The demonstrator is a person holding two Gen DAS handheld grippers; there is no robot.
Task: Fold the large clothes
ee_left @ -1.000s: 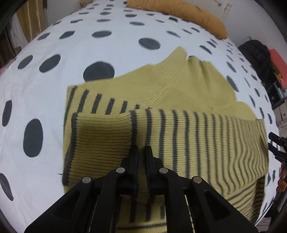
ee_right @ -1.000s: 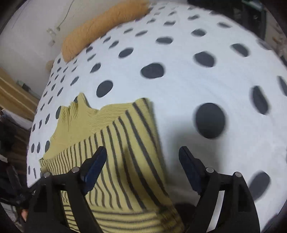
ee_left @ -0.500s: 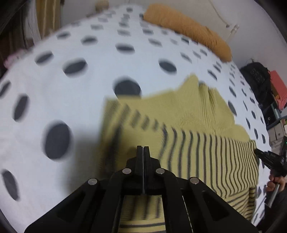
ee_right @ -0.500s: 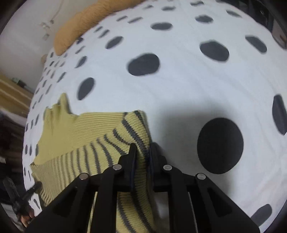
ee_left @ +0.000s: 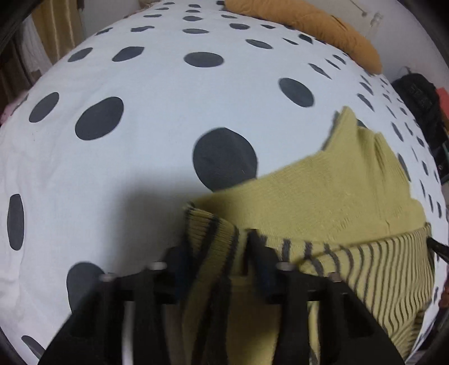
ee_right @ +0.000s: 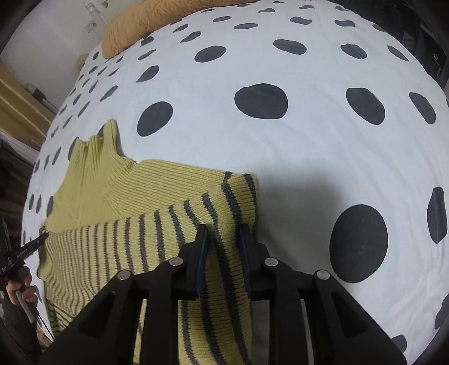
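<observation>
Both striped corners of sweater [ee_left: 331, 196] now lifted off spotted bedspread [ee_left: 157, 112], left gripper [ee_left: 216, 261] and right gripper [ee_right: 223, 244] each clamped on knit.

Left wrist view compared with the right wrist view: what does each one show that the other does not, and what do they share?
Only the left wrist view shows the left gripper holding the sweater's left striped edge, plus a black bag.

Only the right wrist view shows the right gripper holding the right edge, and the person's hand.

Both show the yellow striped sweater, the dotted bedsheet and an orange pillow.
</observation>
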